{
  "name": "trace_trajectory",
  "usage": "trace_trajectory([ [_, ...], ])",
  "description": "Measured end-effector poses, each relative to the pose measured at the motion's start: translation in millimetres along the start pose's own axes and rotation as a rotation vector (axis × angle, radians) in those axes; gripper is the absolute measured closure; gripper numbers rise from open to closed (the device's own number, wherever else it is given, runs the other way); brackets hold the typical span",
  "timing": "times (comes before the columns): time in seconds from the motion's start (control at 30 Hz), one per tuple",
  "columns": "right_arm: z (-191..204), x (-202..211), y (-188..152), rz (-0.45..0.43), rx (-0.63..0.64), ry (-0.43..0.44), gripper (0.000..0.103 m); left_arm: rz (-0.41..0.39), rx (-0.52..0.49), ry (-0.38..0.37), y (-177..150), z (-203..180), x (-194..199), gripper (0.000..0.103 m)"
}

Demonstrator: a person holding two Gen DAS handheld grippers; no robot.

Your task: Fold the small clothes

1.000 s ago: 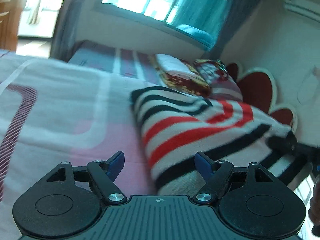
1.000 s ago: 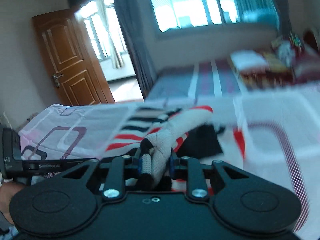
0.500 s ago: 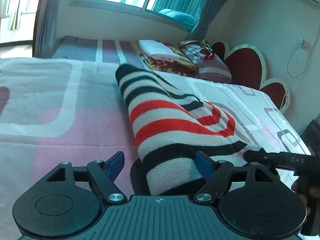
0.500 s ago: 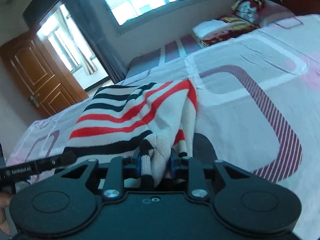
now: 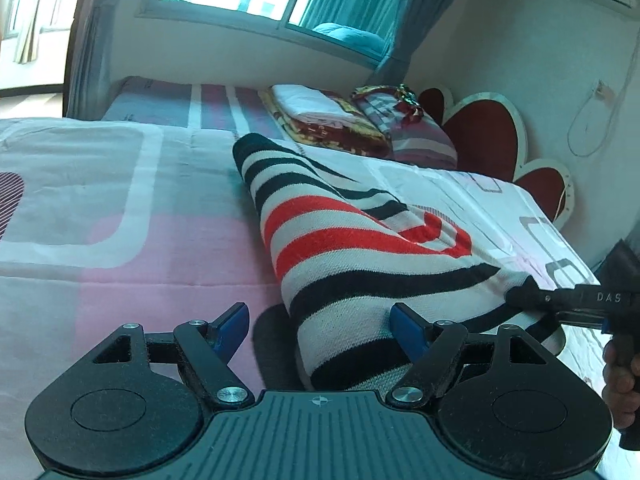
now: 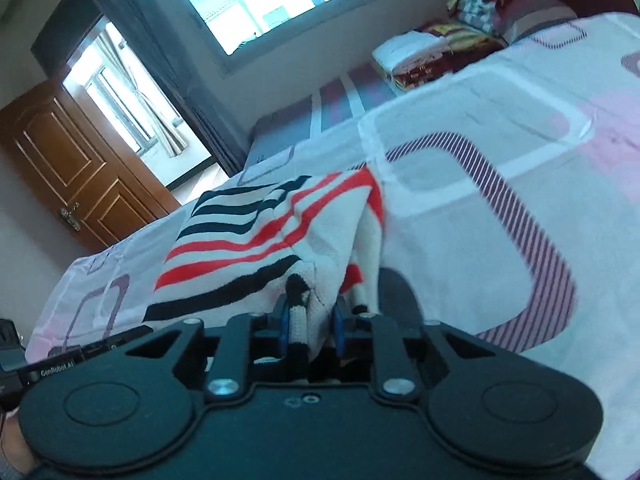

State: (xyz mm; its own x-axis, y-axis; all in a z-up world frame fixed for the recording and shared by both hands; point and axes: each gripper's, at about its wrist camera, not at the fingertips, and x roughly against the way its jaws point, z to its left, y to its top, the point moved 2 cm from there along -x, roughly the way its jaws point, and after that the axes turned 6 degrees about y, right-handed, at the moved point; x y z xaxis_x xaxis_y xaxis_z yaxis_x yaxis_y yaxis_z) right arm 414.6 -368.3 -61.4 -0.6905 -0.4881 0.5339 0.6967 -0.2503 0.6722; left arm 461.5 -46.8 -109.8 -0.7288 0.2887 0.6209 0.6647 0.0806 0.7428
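A knit garment [image 5: 360, 248] with black, red and white stripes lies folded lengthwise on the pink and white bedsheet [image 5: 120, 220]. My left gripper [image 5: 320, 322] stands open over its near end, with the fabric between the blue fingers and nearer the right one. The right gripper's dark finger [image 5: 524, 294] rests at the garment's right edge in this view. In the right wrist view my right gripper [image 6: 311, 320] has a bunched edge of the garment [image 6: 256, 240] between its blue pads; its jaws are closing on that fabric. The left tool's body [image 6: 60, 360] shows at the lower left.
A stack of folded bedding [image 5: 320, 116] and a pillow [image 5: 404, 128] lie at the head of the bed, by a red heart-shaped headboard [image 5: 484, 140]. A wooden door [image 6: 80, 168] stands beyond the bed's far side. A hand [image 5: 620, 380] holds the right tool.
The right gripper has come down and rolled, laying the lifted striped fabric onto the bed. The left gripper drifted slightly and stayed open over the garment's near end.
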Motion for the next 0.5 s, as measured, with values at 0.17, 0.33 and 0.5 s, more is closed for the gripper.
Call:
trace_trajectory([
  [0.17, -17, -23, -23, 0.057, 0.003, -0.019, 0.084, 0.068, -0.06, 0.076, -8, -5, -17, 0.014],
  [0.33, -11, -6, -14, 0.004, 0.024, -0.028, 0.065, -0.028, -0.056, 0.053, 13, 1, 5, 0.014],
  [0.5, -20, -5, 29, -0.108, 0.025, -0.009, 0.044, -0.044, -0.002, 0.066, 50, 20, -15, 0.014],
])
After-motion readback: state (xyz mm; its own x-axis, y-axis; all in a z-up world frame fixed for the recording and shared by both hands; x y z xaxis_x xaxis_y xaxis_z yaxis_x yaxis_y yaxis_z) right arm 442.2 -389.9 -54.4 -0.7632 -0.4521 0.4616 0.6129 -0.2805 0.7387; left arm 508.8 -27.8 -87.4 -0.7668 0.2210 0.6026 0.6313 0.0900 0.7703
